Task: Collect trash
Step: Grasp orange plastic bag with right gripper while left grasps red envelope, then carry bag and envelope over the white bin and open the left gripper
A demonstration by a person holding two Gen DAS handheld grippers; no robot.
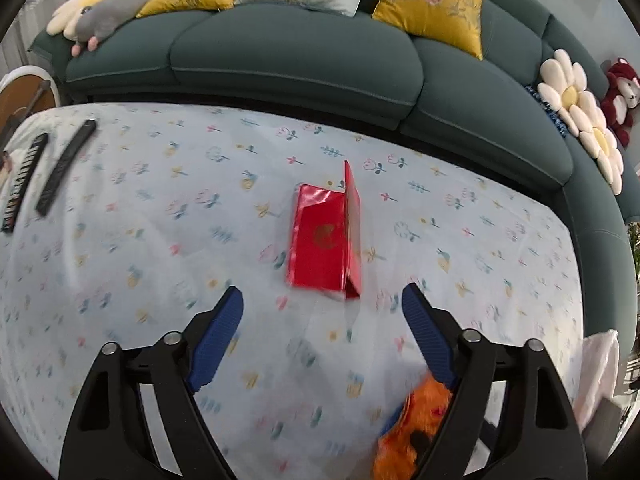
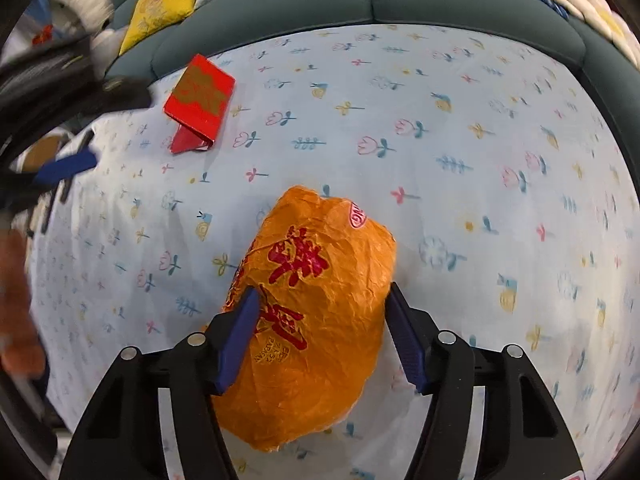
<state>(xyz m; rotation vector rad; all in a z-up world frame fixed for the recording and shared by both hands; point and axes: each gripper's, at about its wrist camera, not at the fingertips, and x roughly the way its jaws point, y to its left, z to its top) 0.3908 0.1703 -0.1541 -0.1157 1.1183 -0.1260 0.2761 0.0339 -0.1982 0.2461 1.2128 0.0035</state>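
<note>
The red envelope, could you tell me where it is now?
The red envelope lies mid-table, ahead of the open left tool, before the sofa.

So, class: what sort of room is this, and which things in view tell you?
Most likely a home living room: a dark green sofa with yellow cushions, plush toys, and a low table under a floral cloth holding remote controls.

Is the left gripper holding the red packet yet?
No. In the left wrist view the left gripper is open, and the red packet lies on the floral tablecloth just ahead of its fingertips, untouched.
</note>
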